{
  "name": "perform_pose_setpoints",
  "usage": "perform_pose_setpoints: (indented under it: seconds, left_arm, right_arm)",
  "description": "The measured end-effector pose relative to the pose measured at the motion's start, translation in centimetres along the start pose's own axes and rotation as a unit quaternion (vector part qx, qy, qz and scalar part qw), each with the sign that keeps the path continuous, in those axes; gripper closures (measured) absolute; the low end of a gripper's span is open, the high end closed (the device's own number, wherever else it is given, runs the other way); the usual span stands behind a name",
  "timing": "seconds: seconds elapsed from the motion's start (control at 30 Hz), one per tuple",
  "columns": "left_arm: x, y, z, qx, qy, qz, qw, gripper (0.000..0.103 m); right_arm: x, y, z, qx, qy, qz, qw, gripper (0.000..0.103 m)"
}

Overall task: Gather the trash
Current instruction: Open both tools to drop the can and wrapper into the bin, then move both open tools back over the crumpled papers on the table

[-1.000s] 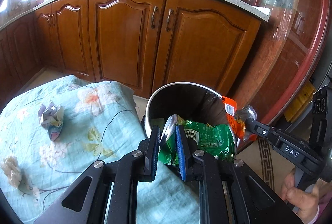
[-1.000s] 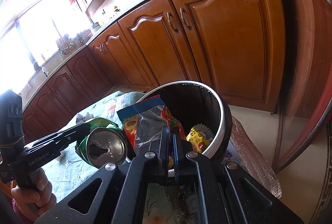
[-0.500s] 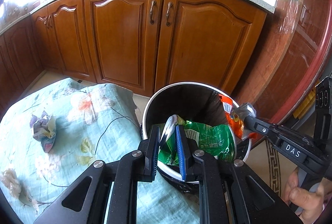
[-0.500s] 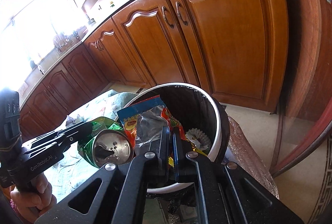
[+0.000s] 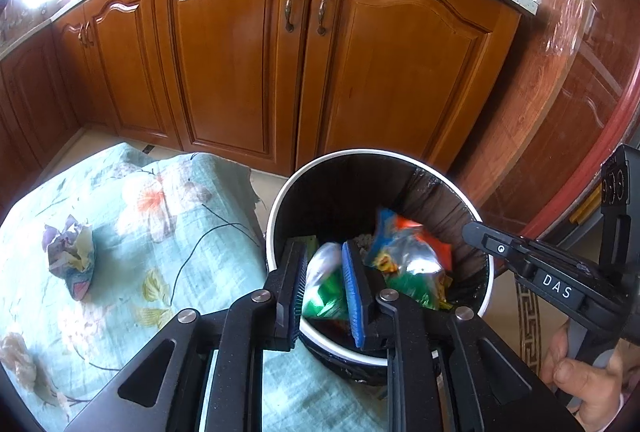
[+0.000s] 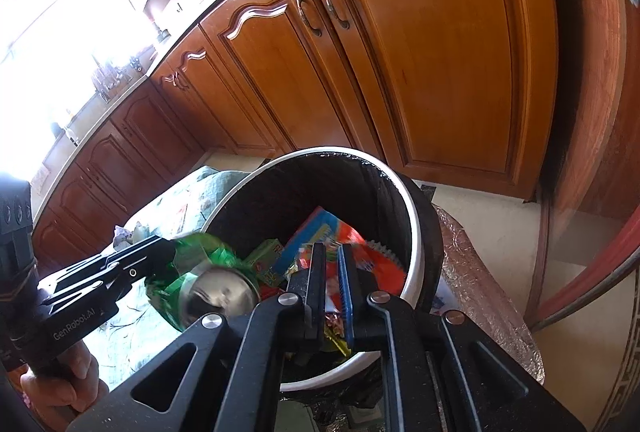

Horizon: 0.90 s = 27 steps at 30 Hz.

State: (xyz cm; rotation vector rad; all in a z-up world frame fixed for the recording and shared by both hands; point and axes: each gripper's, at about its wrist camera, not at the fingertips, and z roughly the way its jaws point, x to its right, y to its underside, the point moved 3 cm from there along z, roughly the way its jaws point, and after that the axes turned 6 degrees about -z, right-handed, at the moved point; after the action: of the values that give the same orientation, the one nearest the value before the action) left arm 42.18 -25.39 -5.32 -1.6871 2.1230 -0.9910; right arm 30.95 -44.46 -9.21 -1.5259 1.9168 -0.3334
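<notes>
A white-rimmed bin [image 5: 280, 199] with a black liner stands beside the floral-cloth table. My left gripper [image 5: 322, 246] hangs over its near rim, jaws opening. The crushed green can [image 5: 324, 272] is blurred between the blue pads and slips down. From the right wrist view the can [image 6: 218, 294] shows its silver end at the left gripper's tip [image 6: 166, 252]. My right gripper [image 6: 331, 248] is over the bin [image 6: 412, 216], jaws opening. The snack wrapper [image 5: 408, 256] is blurred inside the bin, clear of the right gripper's tip [image 5: 470, 230].
A crumpled paper ball [image 5: 70, 256] and a tissue wad [image 5: 16, 356] lie on the floral cloth [image 5: 160, 232]. Wooden cabinets [image 5: 320, 71] stand behind the bin. A foil-covered surface [image 6: 480, 292] is right of it. A hand [image 5: 576, 380] holds each gripper's grip.
Both grippers have come closer over the bin and their jaws have parted. The snack wrapper has left the right gripper and dropped into the bin. The can now blurs downward.
</notes>
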Motion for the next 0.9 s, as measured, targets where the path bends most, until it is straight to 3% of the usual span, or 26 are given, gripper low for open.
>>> perform_pose_setpoints:
  seconds: [0.13, 0.3, 0.5, 0.77, 0.9]
  left_arm:
    - [-0.6, 0.2, -0.8, 0.009, -0.001, -0.013, 0.9999, 0.056]
    - [-1.9, 1.8, -2.6, 0.021, -0.006, -0.038, 0.9991, 0.044]
    - [-5.1, 4.8, -5.9, 0.039, -0.011, -0.085, 0.9955, 0.030]
    - [-9.7, 9.7, -10.6, 0.051, -0.044, -0.129, 0.9894, 0.026]
    - [-12.7, 12.0, -12.7, 0.055, -0.052, -0.174, 0.9819, 0.026]
  right_arm:
    - [-0.1, 0.2, -0.5, 0.007, -0.005, 0.004, 1.000, 0.074]
    - [-0.7, 0.7, -1.5, 0.023, -0.021, 0.013, 0.999, 0.028]
    - [-3.0, 2.3, -2.7, 0.034, -0.032, 0.006, 0.999, 0.014]
    - [-8.2, 4.8, -2.6, 0.032, -0.050, -0.027, 0.998, 0.010]
    - [-10.5, 6.2, -2.5, 0.029, -0.065, -0.034, 0.997, 0.009]
